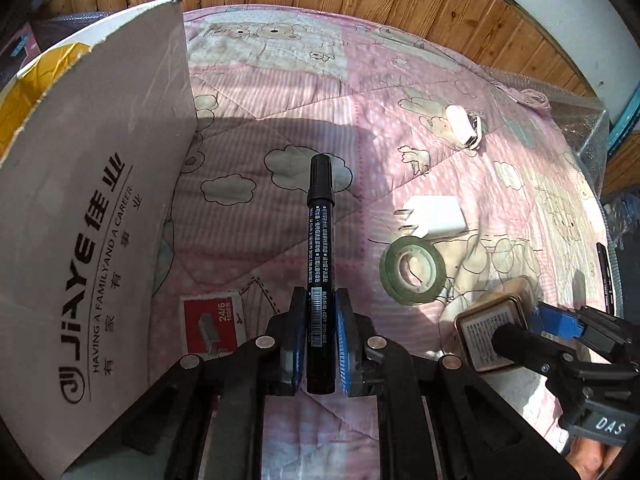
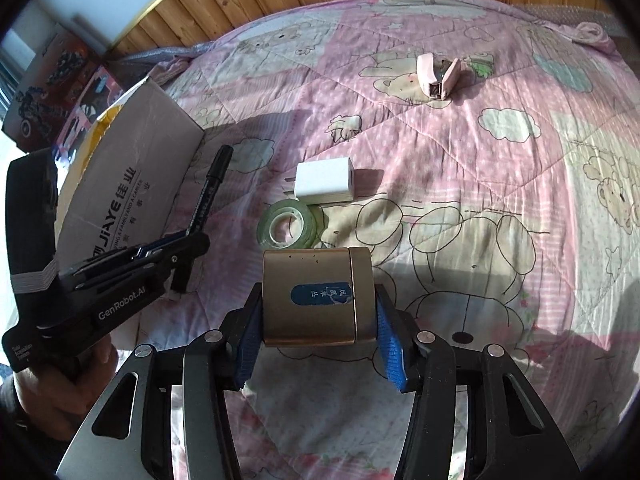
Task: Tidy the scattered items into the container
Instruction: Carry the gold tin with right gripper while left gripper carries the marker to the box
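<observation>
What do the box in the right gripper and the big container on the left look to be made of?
The small gold rectangular tin in the right gripper looks like brushed metal: satin sheen, rolled lid seam. The large grey printed box looks like matte cardboard: a torn, ragged top edge, scuffed face.

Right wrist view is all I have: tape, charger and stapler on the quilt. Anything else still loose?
Observer: Yes, a red staples box lies on the quilt beside the cardboard box, hidden from you behind the left gripper.
Operator: Anything to my right?
Observer: A second black pen lies near the quilt's right edge, past the tin.
Operator: Marker held straight?
Observer: Yes, the marker sits centred in that gripper, cap forward.
</observation>
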A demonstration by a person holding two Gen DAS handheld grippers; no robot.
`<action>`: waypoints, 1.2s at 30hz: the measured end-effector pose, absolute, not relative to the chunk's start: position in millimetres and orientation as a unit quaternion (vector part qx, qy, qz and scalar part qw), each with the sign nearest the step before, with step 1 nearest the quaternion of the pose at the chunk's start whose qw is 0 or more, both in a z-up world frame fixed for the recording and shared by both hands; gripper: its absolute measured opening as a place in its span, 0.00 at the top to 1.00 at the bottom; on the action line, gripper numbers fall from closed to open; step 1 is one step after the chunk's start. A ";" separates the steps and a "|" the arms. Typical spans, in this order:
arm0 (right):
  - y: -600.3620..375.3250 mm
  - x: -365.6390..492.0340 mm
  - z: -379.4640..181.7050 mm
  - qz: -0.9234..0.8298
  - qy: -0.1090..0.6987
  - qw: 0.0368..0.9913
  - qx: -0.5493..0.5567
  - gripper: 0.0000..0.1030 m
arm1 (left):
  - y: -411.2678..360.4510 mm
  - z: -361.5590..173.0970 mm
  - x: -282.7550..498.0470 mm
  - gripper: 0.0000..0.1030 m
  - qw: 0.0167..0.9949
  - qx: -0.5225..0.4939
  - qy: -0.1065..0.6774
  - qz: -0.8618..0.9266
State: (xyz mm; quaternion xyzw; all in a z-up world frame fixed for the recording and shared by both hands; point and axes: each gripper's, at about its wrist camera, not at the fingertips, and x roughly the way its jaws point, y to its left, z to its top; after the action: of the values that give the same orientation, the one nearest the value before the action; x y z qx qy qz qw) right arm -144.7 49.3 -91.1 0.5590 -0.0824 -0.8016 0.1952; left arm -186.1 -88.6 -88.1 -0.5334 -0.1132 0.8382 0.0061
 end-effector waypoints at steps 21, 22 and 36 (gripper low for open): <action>36.4 -114.3 -72.4 -0.836 -0.047 0.150 0.526 0.48 | -78.3 -6.5 -102.7 0.86 0.031 -0.485 -0.083 0.870; 33.7 -111.7 -71.1 -0.839 -0.040 0.147 0.523 0.48 | -79.1 -4.1 -98.6 0.86 0.031 -0.483 -0.085 0.871; 3.1 -64.7 -54.1 -0.854 -0.003 0.129 0.503 0.48 | -87.7 13.6 -51.8 0.86 0.046 -0.469 -0.098 0.877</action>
State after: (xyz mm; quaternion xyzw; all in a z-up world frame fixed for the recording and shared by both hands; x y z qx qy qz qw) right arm -64.7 3.1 -54.1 0.5032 -0.0032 -0.8544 0.1295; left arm -51.8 -87.7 13.6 -0.4687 -0.0977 0.8767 0.0464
